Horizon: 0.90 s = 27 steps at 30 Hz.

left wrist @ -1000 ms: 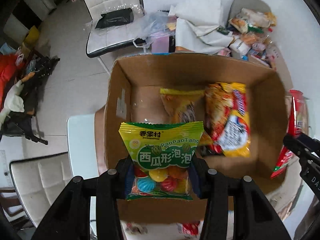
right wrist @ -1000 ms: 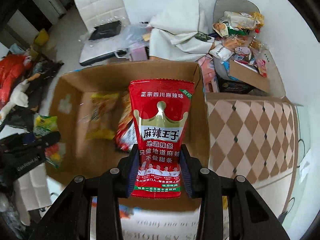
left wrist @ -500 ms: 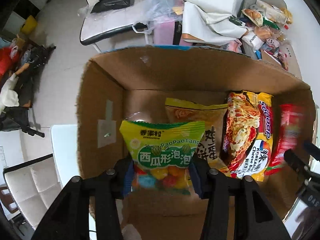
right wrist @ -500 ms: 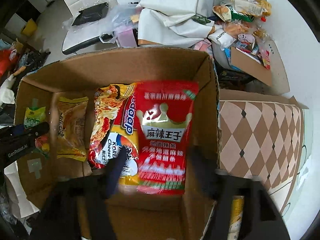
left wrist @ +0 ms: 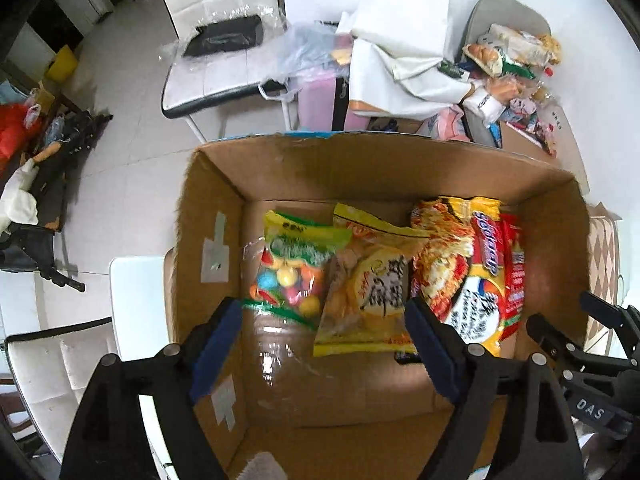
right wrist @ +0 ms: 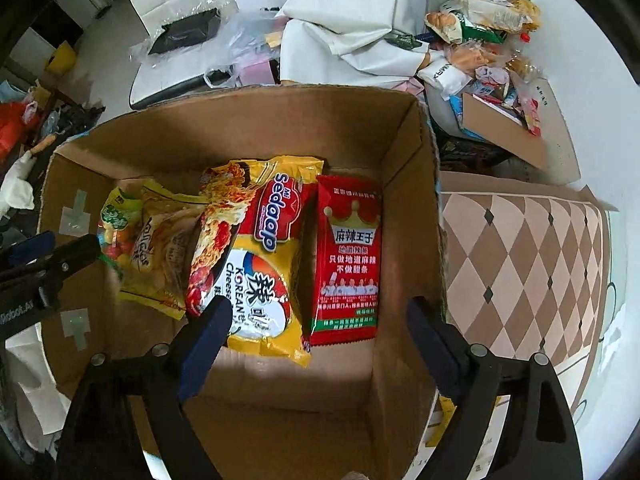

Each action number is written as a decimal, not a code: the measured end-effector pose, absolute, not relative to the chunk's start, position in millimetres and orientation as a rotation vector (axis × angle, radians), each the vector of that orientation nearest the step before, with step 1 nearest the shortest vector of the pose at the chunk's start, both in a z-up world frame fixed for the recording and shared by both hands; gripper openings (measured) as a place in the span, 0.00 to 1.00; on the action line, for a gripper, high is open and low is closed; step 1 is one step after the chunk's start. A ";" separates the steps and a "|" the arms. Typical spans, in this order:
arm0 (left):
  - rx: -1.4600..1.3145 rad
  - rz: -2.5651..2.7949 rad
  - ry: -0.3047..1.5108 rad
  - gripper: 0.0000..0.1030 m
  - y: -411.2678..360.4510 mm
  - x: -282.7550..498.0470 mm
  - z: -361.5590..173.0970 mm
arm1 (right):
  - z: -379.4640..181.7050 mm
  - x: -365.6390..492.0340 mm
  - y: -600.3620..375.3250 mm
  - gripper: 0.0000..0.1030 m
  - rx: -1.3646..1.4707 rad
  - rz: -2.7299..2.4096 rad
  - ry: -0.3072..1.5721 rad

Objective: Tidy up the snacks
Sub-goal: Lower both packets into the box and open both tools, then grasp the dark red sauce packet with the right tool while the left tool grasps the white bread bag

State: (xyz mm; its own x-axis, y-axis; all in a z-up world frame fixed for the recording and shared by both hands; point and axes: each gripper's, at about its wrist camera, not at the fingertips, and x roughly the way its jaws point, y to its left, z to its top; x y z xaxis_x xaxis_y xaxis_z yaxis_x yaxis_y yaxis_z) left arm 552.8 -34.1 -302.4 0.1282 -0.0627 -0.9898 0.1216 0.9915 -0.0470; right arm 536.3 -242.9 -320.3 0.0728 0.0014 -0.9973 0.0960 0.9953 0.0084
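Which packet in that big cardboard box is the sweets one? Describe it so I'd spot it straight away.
Look inside the open cardboard box, where four packets lie side by side on the floor of it. The candy bag is the end one, nearest the wall patched with tape. Unlike its yellow and red neighbours, it has a green top and a clear window showing round, many-coloured sweets.

Pale tiled floor (left wrist: 120, 92) all over; a white padded chair (left wrist: 216, 12) with a dark-edged seat sits at the back, clear plastic (left wrist: 240, 20) draped on it; white cloth (left wrist: 404, 40) heaped on furniture next to it; dark clutter (left wrist: 52, 168) along the left; bright even light
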 end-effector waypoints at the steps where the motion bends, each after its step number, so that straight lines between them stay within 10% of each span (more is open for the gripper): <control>1: 0.044 -0.129 1.421 0.81 -33.4 546.4 -297.3 | -317.3 532.8 -243.1 0.88 0.078 -0.075 1.487; 27: 0.013 -0.044 1.116 0.81 -25.7 371.0 -184.2 | -201.6 367.3 -221.2 0.88 0.118 -0.040 1.232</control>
